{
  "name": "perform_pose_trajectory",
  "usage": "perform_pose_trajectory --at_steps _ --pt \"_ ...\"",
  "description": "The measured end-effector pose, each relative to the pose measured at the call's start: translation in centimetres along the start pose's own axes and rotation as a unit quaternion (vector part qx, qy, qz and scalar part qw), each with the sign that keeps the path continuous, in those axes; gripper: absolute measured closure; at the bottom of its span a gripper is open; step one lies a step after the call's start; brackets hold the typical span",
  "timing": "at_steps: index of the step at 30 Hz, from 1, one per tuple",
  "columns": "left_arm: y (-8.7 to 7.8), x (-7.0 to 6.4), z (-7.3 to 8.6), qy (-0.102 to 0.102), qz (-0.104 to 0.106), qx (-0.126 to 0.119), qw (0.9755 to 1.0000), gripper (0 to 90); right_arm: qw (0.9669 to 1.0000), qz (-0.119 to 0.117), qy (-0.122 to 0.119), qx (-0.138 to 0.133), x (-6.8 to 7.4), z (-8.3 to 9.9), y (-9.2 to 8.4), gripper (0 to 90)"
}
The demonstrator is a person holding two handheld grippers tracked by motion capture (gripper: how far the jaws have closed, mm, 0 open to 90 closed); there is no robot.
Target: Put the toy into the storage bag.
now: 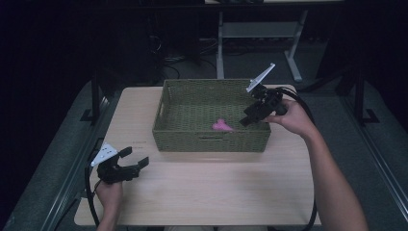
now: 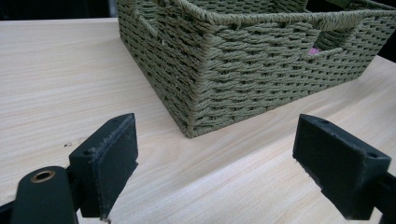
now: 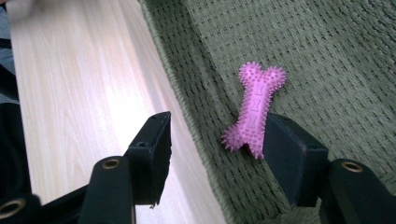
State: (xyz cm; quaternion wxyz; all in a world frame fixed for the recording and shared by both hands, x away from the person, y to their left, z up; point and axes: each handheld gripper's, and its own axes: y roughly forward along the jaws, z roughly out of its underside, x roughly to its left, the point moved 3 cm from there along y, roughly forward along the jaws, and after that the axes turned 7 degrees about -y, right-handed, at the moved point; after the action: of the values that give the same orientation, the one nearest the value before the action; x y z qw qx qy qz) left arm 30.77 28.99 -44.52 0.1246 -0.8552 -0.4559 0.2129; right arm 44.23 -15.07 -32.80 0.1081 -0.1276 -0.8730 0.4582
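Fingers of both grippers parted and empty, pink bone toy [image 3: 254, 109] partly hidden behind right gripper [image 3: 219, 154] fingers.

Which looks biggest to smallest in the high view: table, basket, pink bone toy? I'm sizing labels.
1. Table, by far the largest.
2. Green woven basket, covering a good part of the tabletop's far half.
3. Pink spiky bone toy, a small shape on the basket floor.

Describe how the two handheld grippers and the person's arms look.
Both the left gripper and the right gripper are black, each with two blocky flat-padded jaws, brass-ringed holes near them, a grey three-cornered plate on top and a trailing black cable. The person's forearms are bare, no sleeves visible.
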Motion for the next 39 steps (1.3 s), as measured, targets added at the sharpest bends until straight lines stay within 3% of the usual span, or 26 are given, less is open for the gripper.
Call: perform_pose_trajectory --at_steps 18,31,39 --pt "0.0 -0.1 0.0 0.002 0.001 0.002 1.0000 13.6 0.9999 0.003 0.012 -0.007 1.5 2.6 -0.8 36.9" --pt "0.0 -0.2 0.0 0.002 -0.001 0.002 1.0000 13.6 0.9994 0.011 0.013 -0.030 3.1 4.8 -1.6 34.3" --pt "0.1 -0.2 0.0 0.003 0.000 0.003 1.0000 13.6 0.9988 0.010 0.028 -0.039 4.1 6.3 -1.5 29.2"
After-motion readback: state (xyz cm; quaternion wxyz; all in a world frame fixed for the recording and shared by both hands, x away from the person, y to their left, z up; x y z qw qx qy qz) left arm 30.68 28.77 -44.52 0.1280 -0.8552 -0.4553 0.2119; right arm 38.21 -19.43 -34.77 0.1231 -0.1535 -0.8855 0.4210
